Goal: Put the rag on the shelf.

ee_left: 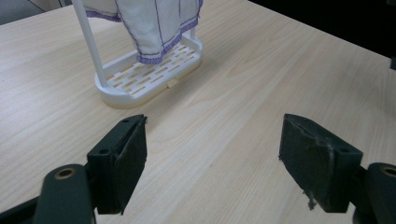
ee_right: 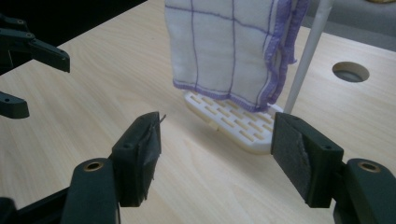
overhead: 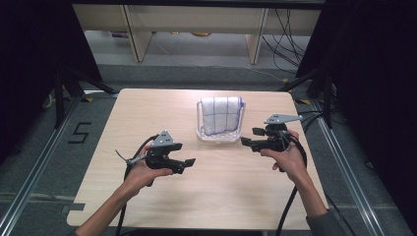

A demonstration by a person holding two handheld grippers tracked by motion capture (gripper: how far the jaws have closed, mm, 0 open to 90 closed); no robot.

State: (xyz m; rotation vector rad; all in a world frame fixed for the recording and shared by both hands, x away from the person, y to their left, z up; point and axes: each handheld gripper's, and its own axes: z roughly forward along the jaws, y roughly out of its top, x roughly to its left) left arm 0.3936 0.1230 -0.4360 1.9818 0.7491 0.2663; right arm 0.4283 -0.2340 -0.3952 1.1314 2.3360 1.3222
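Hanging over a small white rack (overhead: 217,133), a white cloth (overhead: 221,114) with purple grid lines and a purple hem sits toward the far middle of the pale wooden bench (overhead: 147,105). The rack has a slotted base and thin upright posts, and the cloth drapes down between them, its lower edge just above the base.

The left tongs (overhead: 189,164) are held in the person's left hand (overhead: 142,173), near the bench's middle and on the near left of the rack, apart from it. In the left gripper view the two black jaws stand wide with only bare wood between them, and the rack (ee_left: 148,79) and cloth (ee_left: 154,23) lie ahead, up and to the left.

The right tongs (overhead: 248,138) are held in the right hand (overhead: 287,160), just beside the rack's right end, pointing toward it. In the right gripper view the jaws are also wide apart with nothing between the pads; the cloth (ee_right: 224,46) and rack base (ee_right: 233,123) lie close ahead, not touched. The left tongs (ee_right: 28,60) show at that view's left edge.
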